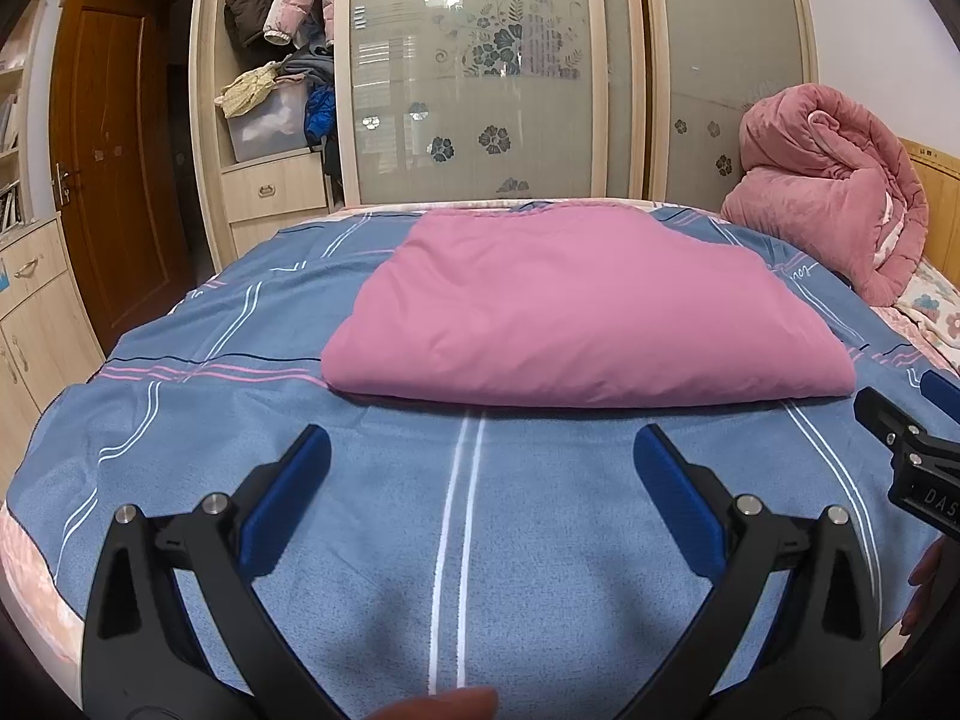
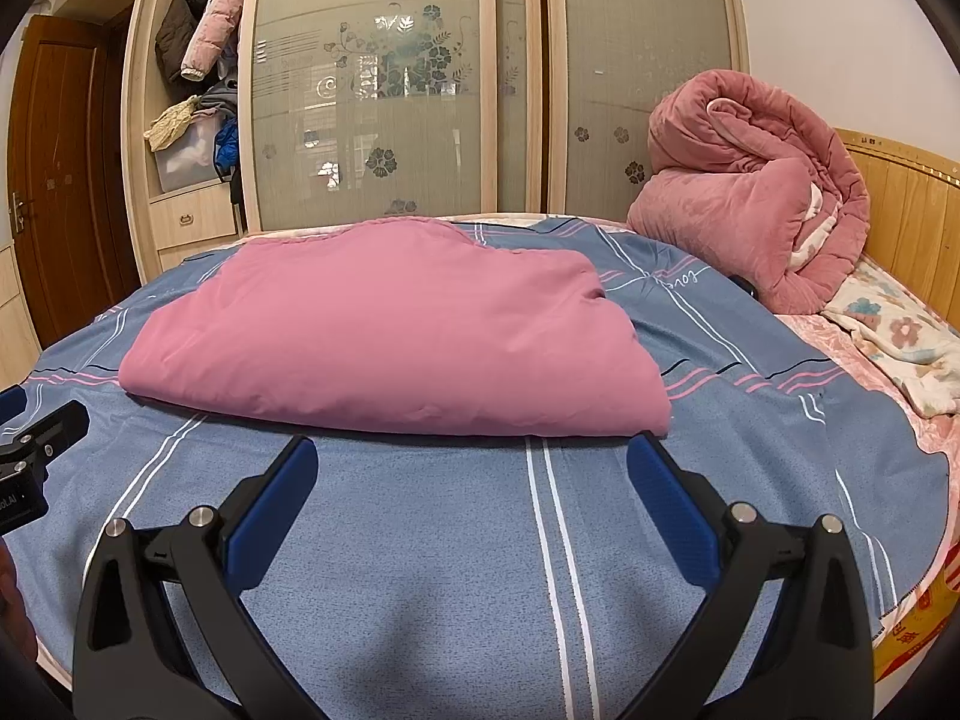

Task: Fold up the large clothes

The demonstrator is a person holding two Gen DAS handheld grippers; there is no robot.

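Splayed left claw (image 1: pixel 480 450) before folded pink garment (image 1: pixel 576 312)

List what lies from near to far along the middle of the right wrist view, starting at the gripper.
right gripper, open over the bed → blue striped sheet → folded pink garment → far strip of the sheet → frosted wardrobe doors with a flower pattern.

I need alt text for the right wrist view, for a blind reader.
A folded pink garment lies on a blue striped bedsheet. In front, the right gripper hovers with jaws open, empty. A rolled pink quilt sits far right.
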